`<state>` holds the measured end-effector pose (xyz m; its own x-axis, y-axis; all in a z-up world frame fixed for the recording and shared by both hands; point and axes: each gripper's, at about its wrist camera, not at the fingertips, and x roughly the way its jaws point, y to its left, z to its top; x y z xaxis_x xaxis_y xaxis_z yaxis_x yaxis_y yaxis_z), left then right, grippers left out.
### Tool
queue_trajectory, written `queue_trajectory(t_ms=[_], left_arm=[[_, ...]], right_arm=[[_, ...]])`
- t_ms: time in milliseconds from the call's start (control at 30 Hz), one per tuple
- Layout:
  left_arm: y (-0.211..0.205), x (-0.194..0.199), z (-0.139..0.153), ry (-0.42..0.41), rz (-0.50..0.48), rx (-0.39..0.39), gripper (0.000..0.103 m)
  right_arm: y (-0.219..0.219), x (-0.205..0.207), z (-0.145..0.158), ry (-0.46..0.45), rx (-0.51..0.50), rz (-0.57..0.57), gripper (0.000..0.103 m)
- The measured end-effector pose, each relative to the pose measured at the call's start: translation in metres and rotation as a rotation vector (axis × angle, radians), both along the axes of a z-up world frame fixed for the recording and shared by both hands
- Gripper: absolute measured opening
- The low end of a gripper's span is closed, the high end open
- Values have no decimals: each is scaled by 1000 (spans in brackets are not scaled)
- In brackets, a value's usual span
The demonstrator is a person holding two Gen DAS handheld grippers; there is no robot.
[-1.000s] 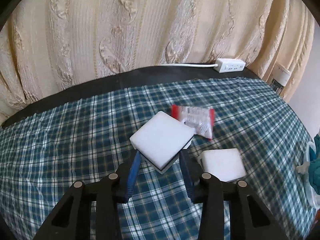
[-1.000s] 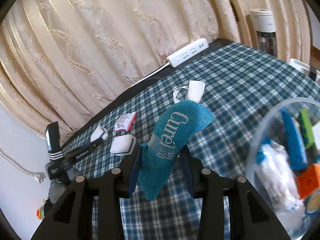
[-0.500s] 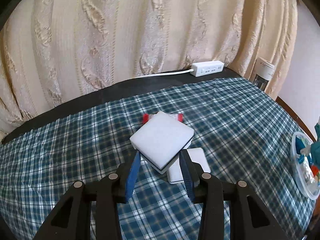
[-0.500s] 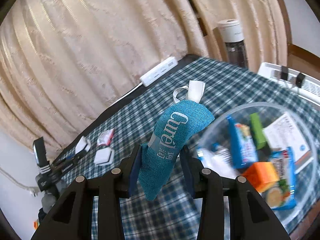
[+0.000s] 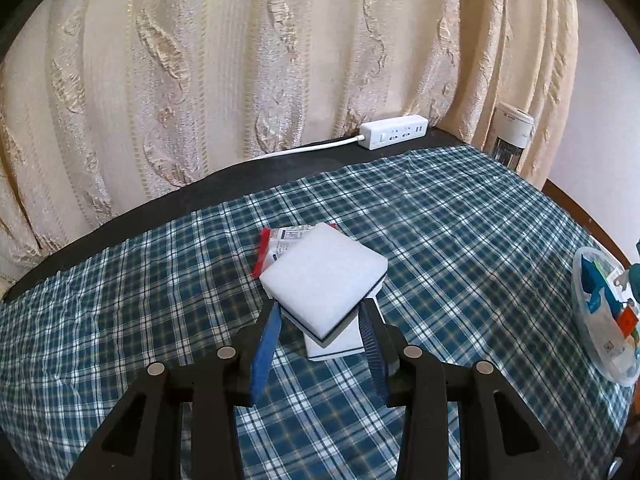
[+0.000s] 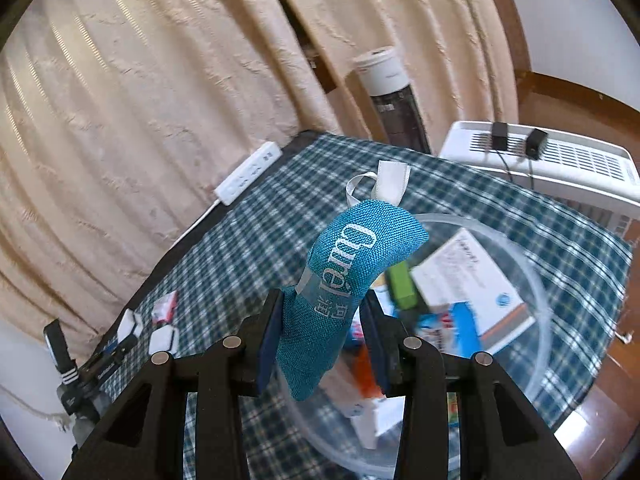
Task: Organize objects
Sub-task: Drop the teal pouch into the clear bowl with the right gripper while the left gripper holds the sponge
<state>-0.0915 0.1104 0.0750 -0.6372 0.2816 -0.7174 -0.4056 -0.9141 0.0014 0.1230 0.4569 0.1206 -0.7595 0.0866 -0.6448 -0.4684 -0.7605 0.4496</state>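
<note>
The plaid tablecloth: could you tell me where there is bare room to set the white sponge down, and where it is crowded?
Bare cloth spans from the power strip toward the clear bowl, and left of the red packet. Crowded: under the left gripper, where the held white sponge hangs over a second sponge and the packet. The bowl is full.

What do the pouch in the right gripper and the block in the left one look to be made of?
Teal pouch: coarse woven fabric, matte, weave visible, with a white ribbon loop. White block: probably melamine-type foam sponge, matte and fine-textured, with a thin dark layer along its edge.
</note>
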Motion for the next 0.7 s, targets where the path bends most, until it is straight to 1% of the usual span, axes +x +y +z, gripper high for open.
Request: queue_trajectory(t_ms=[133, 200, 267, 333, 467, 567, 700], left_arm=[[4, 3, 0, 5, -12, -4, 43], [5, 5, 0, 6, -14, -7, 43], [6, 5, -1, 5, -16, -10, 43], [7, 6, -1, 5, -17, -12, 43], [9, 6, -1, 7, -19, -16, 43], [9, 6, -1, 7, -19, -18, 43], [9, 6, -2, 8, -19, -19, 43]], right_arm=[[13, 6, 2, -7, 26, -39, 40], [20, 8, 5, -26, 63, -63, 40], [23, 8, 6, -63, 111, -70, 40], [25, 4, 3, -114, 143, -53, 40], [24, -7, -16, -194, 145, -1, 40], [25, -14, -27, -214, 147, 2, 40], [27, -23, -33, -217, 139, 13, 40]])
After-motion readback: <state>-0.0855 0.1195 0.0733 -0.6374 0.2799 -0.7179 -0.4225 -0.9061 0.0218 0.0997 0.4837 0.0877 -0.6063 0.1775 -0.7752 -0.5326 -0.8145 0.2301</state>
